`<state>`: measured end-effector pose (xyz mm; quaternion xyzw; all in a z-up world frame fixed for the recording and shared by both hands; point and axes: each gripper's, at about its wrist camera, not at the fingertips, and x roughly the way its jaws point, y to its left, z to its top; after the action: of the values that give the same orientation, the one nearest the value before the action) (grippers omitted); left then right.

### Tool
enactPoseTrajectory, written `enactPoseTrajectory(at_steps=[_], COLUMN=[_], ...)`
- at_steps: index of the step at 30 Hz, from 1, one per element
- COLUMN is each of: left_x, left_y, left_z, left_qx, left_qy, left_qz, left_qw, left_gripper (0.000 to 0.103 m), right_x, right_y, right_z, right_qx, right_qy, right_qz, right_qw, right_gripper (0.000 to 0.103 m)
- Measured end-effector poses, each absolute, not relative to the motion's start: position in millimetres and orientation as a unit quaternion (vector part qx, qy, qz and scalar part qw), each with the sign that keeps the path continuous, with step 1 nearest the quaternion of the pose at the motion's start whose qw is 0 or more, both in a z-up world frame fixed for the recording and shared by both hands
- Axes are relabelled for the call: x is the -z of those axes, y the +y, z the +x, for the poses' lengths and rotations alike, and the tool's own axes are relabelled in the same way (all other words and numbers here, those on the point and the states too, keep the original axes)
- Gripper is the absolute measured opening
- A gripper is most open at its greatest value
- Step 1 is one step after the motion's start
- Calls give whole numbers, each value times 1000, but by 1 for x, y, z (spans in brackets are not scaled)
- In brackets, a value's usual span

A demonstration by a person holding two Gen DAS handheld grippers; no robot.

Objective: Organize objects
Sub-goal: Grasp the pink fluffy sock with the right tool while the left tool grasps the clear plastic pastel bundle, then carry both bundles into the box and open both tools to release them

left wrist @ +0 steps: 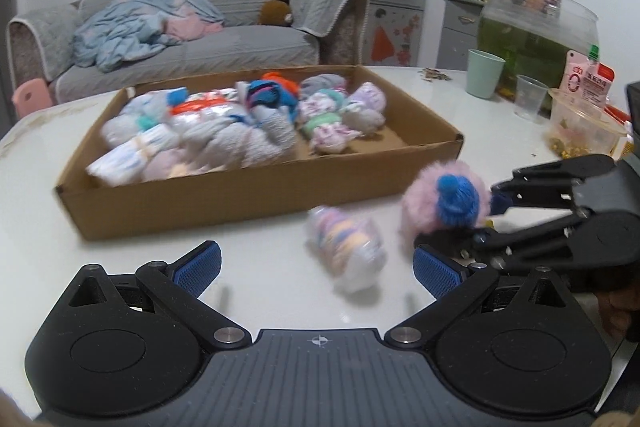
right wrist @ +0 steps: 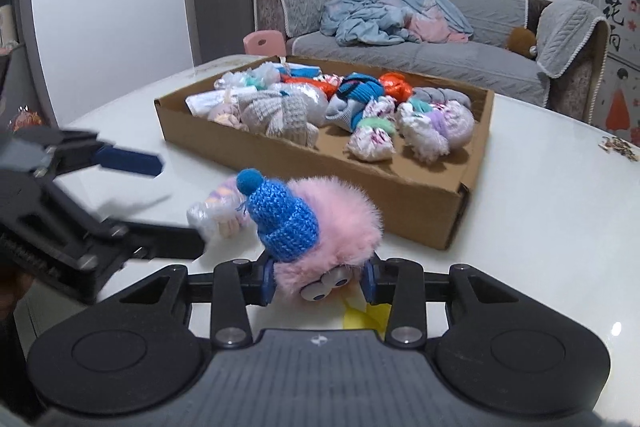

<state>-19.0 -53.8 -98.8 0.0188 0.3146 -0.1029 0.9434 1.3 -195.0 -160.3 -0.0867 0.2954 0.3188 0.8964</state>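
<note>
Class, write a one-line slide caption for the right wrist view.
Right gripper clamps a pink fluffy toy before a cardboard box of socks.

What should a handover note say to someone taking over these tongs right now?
Right tongs: shut on the pink fluffy toy with the blue knit hat, low over the white table.
Left tongs: open, empty, aimed at the pastel sock bundle lying on the table.
Done: many sock bundles already sit in the cardboard box.
Left: box the toy and the loose bundle.
</note>
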Motion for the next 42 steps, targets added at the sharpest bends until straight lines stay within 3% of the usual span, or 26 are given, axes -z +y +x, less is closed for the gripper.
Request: enactPoseTrajectory(at_steps=[4,7,10,16,20,29,42], left_x=[104,111,113,112,112,109,45], left_y=[-63,-64,-64,-62,-58,-52,-46], left_z=[-4,7,9,4,-1,-16,3], left_qx=[105,106,105,105,110,126,125], left_qy=[323,333,328,320,316,317,245], left_qz=[18,6,4,23,27,37,68], left_qw=[940,937,939,941,942,939,959], left_gripper=[101,86,77,41,36,35,35], right_x=[160,158,157,157,156,155,96], right_y=[-212,-219,-220,-216,-212,-205,-207], right_z=[-10,-13,-10,-6,-6,-8,25], right_qx=[-318,-318,-319,-319,-320,-329,-323], right_qy=[297,294,292,287,282,284,225], right_qz=[-87,-83,-78,-79,-82,-87,-91], right_qw=[896,897,898,900,900,896,915], right_gripper=[35,35,35,35,33,31,31])
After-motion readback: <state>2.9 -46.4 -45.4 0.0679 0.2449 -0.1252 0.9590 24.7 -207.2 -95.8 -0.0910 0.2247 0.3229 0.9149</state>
